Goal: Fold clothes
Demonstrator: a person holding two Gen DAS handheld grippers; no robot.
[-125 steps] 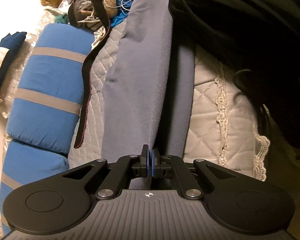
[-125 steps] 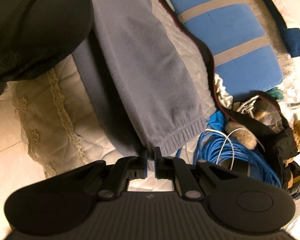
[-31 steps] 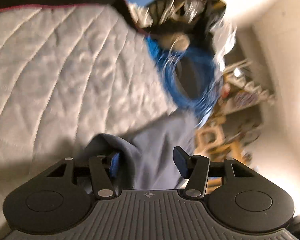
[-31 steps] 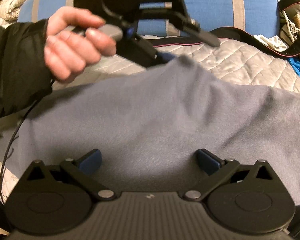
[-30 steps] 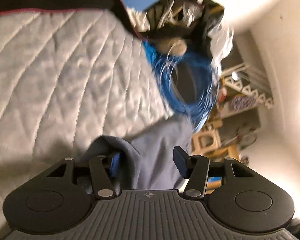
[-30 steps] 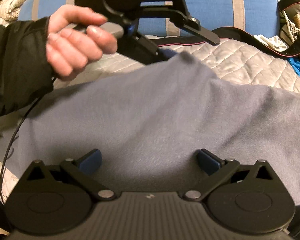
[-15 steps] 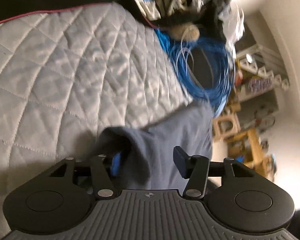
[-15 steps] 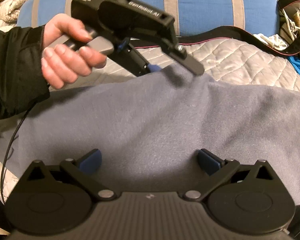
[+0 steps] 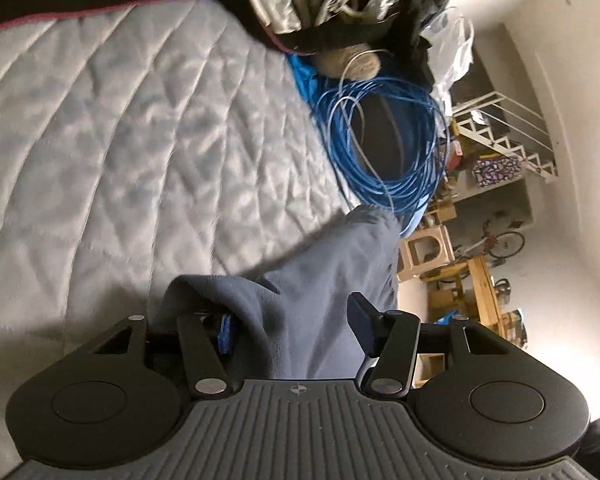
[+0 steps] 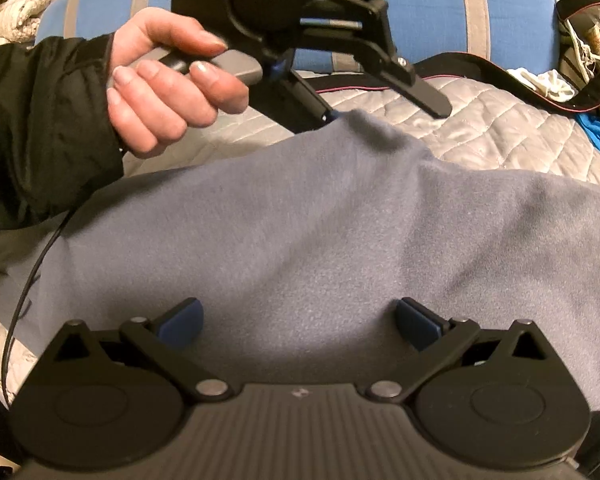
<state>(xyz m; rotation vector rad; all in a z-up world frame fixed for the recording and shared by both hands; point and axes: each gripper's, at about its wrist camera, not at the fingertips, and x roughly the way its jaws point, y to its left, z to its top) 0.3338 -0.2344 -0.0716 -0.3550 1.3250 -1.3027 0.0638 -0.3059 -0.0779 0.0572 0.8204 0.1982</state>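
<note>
Lying flat on the quilt, the gray cloth spreads wide across the bed. One bump of it pokes up between the fingers of the left gripper, which stand apart and do not pinch it. The right gripper is wide apart too, just above the cloth. A blue cable sits coiled near the cloth's far end.

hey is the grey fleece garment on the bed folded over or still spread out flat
Folded over at least at one edge, not flat. The grey fleece garment lies across the quilt, and a doubled fold of it rises between the left gripper's open fingers.
</note>
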